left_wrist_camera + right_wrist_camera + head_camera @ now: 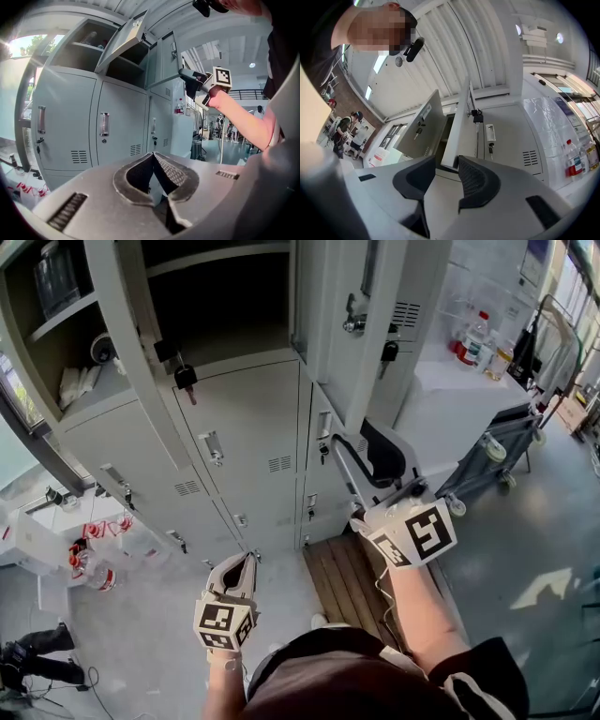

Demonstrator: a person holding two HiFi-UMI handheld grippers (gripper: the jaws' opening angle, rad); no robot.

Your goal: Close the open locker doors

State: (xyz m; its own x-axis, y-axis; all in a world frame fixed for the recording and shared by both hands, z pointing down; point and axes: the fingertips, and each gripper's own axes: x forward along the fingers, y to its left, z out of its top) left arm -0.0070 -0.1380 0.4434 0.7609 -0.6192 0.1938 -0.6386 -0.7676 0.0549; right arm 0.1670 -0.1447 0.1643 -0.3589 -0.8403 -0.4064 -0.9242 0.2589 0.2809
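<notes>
- forearm on the left reaches low in front of the locker bank (244,437). the left gripper (249,561) points at the bank's bottom row, its jaws closed tip to tip with nothing in them.
- grey concrete floor (150,634) spreads out from the foot of the locker bank. a wooden pallet (337,582) lies at the bank's right end, and a white cabinet (441,399) with bottles (473,338) on top stands past that end.
- the right gripper (375,451) is raised on an outstretched bare forearm toward the bank's upper right. its jaws stand about half apart around the free edge of the open door (454,136), close to the right pad, with a gap at the left pad.
- the open door hangs from the bank's right column, long axis upright, swung out from the bank's face.
</notes>
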